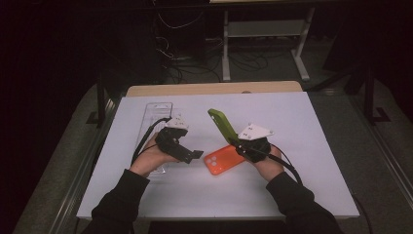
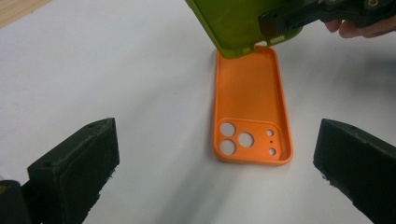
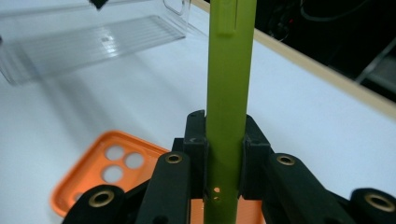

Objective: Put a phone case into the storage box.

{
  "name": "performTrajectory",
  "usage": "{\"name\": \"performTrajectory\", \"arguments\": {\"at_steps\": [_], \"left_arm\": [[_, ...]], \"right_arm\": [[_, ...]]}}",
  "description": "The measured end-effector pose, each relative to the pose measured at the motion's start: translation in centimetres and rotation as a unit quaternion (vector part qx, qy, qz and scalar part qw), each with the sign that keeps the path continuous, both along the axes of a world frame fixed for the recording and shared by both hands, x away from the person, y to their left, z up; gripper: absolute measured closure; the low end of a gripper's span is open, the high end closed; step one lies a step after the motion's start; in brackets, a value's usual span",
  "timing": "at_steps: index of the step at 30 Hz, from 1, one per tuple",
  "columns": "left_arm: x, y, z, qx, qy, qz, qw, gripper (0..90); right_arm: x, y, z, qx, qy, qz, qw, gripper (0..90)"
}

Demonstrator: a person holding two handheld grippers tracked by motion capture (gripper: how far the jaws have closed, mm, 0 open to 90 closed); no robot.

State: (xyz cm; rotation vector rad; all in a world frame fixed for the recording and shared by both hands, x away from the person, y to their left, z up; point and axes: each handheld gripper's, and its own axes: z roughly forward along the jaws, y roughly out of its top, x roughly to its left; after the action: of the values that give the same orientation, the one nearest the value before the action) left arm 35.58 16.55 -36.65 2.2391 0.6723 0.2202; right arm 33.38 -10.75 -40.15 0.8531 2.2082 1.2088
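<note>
Plainly, the green phone case (image 1: 221, 126) is held edge-on between the closed jaws of the right gripper (image 1: 239, 144), gripped near its lower end and lifted clear of the desk (image 1: 292, 112), tilted up and away toward the far edge; the orange phone case (image 1: 223, 159) is left lying open side up just beneath it, near the middle of the desk toward the near edge; a clear plastic tray (image 1: 158, 109) is seen toward the far left corner. The left gripper (image 1: 195, 154) is kept low with its jaws spread wide and nothing between them, pointed at the orange case; its hand is rested by the tray's near end. For the carry to be done well, the grip should probably be kept firm on the thin edge, since the case could pivot between the pads; the wrist is best kept steady so that the long end is not swung into the tray wall; the right forearm is angled in from the near edge, hand raised.
</note>
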Motion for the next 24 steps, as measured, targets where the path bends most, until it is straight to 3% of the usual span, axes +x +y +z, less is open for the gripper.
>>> {"name": "performTrajectory", "arguments": {"at_steps": [1, 4, 5, 9, 16, 22, 24], "left_arm": [[-0.1, -0.1, -0.1, -0.008, 0.002, 0.008, 0.9999, 0.0], [0.0, 0.0, 0.0, 0.000, 0.000, 0.008, 1.0000, 0.0], [-0.1, 0.0, -0.1, -0.008, 0.002, 0.011, 0.9999, 0.0], [-0.1, -0.1, -0.1, -0.019, 0.005, 0.013, 0.9997, 0.0], [0.4, -0.1, 0.1, -0.031, 0.000, 0.019, 0.9993, 0.0], [0.9, -0.4, 0.5, -0.076, 0.005, 0.043, 0.9961, 0.0], [1.1, -0.5, 0.7, -0.082, 0.001, 0.038, 0.9959, 0.0]], "right_arm": [[0.1, -0.1, 0.0, 0.009, 0.010, -0.001, 0.9999, 75.2], [0.4, -0.4, -0.1, 0.038, 0.034, -0.003, 0.9987, 75.2], [0.4, -0.3, -0.1, 0.057, 0.052, -0.007, 0.9970, 75.2], [0.7, -0.6, -0.3, 0.083, 0.077, -0.010, 0.9936, 75.2], [0.7, -0.4, -0.4, 0.078, 0.076, -0.008, 0.9940, 75.3], [0.5, -0.1, -0.5, 0.075, 0.075, -0.003, 0.9943, 75.2], [0.4, -0.1, -0.4, 0.073, 0.071, -0.002, 0.9948, 75.3]]}}
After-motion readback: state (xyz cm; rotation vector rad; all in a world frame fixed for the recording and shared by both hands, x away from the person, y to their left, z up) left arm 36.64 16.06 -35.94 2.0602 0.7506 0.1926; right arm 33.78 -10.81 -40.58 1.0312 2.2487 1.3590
